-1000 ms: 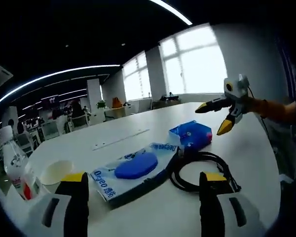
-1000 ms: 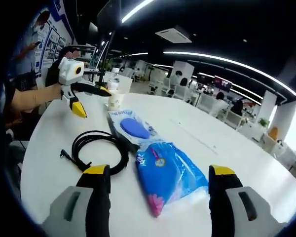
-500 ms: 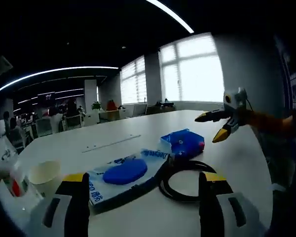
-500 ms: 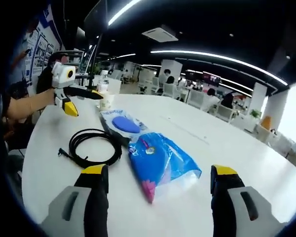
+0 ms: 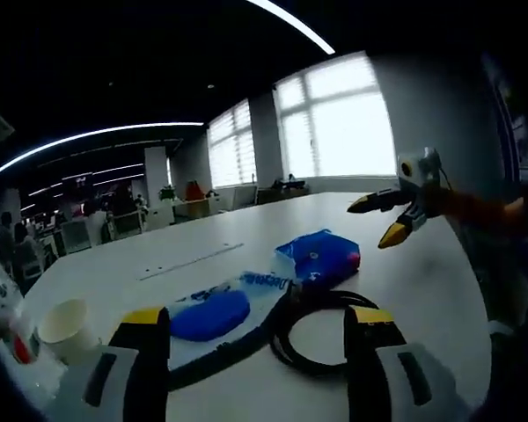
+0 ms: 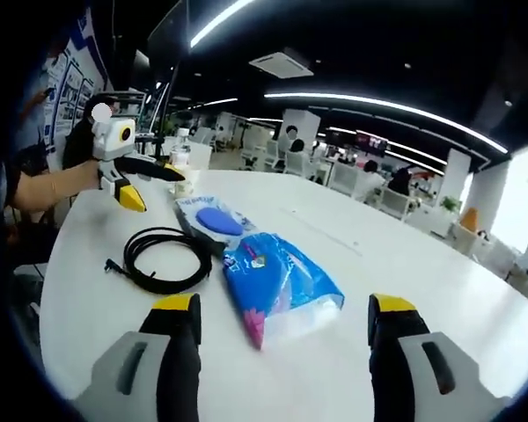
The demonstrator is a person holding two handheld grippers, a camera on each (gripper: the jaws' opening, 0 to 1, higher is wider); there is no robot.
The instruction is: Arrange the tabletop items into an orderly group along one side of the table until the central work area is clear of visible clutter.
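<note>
Clutter sits mid-bench: a blue soft pack lies just ahead of the right tool, touching or nearly touching a flat clear packet with a blue oval pad, and a coiled black cable rests just beside both. A paper cup and a plastic bottle stand near the bench edge, beyond the left tool. The soft pack looks light and squashy, likely to sag and crinkle, so a pinch across its middle or a bunched end should hold; the flat packet seems slick and thin, best taken by an edge or slid along the surface. The cable is limp and would probably uncoil, so gripping several loops together seems wise. The cup appears light and easy to crush. Both tools hang above the bench with jaws apart and nothing between them. In the right gripper view the left tool is held out by a bare forearm, tips angled down toward the cable; in the left gripper view the right tool points inward from an outstretched arm over the far edge.
</note>
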